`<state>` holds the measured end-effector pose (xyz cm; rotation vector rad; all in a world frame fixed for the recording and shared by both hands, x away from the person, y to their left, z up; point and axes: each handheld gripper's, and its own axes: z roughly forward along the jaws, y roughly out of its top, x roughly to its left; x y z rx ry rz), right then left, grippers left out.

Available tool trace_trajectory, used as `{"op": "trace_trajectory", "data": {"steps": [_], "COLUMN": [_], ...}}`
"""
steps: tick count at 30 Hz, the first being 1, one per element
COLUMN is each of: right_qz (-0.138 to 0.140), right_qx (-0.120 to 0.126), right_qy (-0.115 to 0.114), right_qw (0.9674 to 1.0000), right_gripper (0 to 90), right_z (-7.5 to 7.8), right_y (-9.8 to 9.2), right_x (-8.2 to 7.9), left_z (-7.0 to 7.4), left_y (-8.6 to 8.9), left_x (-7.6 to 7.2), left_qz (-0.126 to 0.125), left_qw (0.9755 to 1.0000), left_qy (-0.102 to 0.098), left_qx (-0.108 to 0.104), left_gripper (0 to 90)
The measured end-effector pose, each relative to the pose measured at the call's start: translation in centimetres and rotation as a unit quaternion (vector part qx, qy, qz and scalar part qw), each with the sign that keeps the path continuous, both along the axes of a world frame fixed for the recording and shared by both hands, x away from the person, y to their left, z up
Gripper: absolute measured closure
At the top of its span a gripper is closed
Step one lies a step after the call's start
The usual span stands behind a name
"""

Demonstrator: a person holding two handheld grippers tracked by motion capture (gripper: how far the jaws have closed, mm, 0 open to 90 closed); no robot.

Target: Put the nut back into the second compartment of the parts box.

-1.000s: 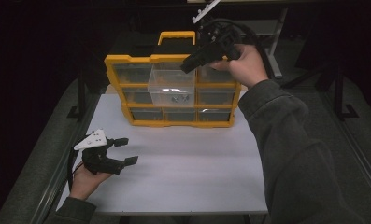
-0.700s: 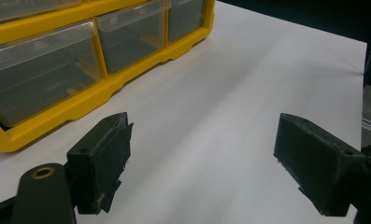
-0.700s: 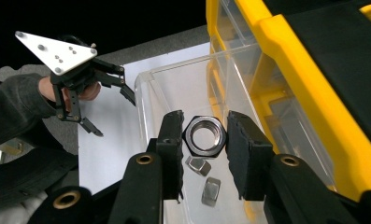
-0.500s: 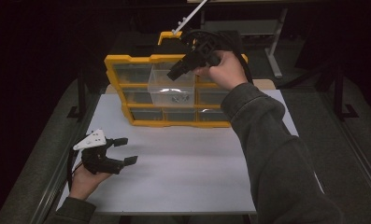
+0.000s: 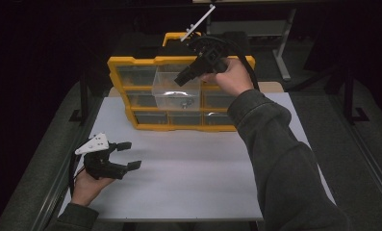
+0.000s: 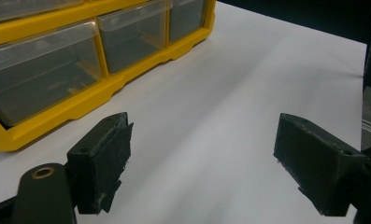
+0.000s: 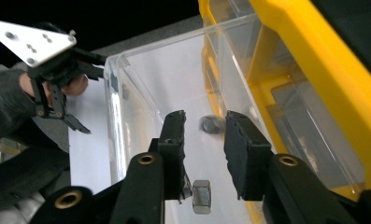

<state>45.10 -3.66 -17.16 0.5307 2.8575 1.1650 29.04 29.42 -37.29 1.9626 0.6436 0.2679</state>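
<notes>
A yellow organiser (image 5: 115, 65) with clear drawers stands at the back of the white table (image 5: 203, 168). Its middle clear drawer (image 5: 165, 91) is pulled out, with small metal parts (image 5: 181, 102) inside. My right gripper (image 5: 180, 81) points down into that drawer (image 7: 141, 93). Its jaws have just been closing a little, and a gap remains between its fingertips (image 7: 204, 126). One hex nut (image 7: 212, 125) lies on the drawer floor in the gap beyond the tips, untouched. A second nut (image 7: 202, 196) lies below the left pad. My left gripper (image 5: 131, 154) rests open at the table's front left, its jaws (image 6: 202, 144) holding nothing.
The organiser's lower drawers (image 6: 131, 35) are shut. A yellow carry handle (image 5: 171, 36) tops the organiser. The table's right edge (image 5: 304, 130) drops to dark floor. A person's sleeve (image 5: 275, 159) crosses the table's right half.
My right gripper has moved left and down, from above the organiser's right side to over the pulled-out drawer. The left gripper has not moved.
</notes>
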Motion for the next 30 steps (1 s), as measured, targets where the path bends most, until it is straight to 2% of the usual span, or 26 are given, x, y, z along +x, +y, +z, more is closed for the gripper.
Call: {"op": "trace_trajectory", "data": {"steps": [7,10,13,24,30], "right_qz": [0.005,0.005,0.009,0.025,0.037], "right_qx": [0.033,0.030,0.038,0.066,0.083], "right_qy": [0.009,0.006,0.010,-0.001,0.005], "right_qw": [0.9994,0.9995,0.9992,0.9975,0.9958], "right_gripper": [79.7,85.2,88.0,88.8,88.7], "right_z": [0.3,0.3,0.4,1.5,1.1], "right_y": [-0.8,-0.9,-1.1,-2.4,-3.1], "right_x": [-0.3,-0.7,-1.1,-3.8,-5.0], "left_z": [0.0,0.1,0.0,0.1,0.1], "left_y": [0.2,0.1,0.1,0.1,0.0], "left_x": [0.0,0.0,0.0,-0.1,-0.1], "left_qz": [0.003,0.002,0.003,0.005,0.003], "left_qw": [1.0000,1.0000,1.0000,1.0000,1.0000], "left_qy": [0.002,0.003,0.004,0.005,0.006], "left_qx": [-0.002,-0.003,-0.001,0.001,0.005], "left_gripper": [18.5,18.5,18.5,18.7,18.7]}}
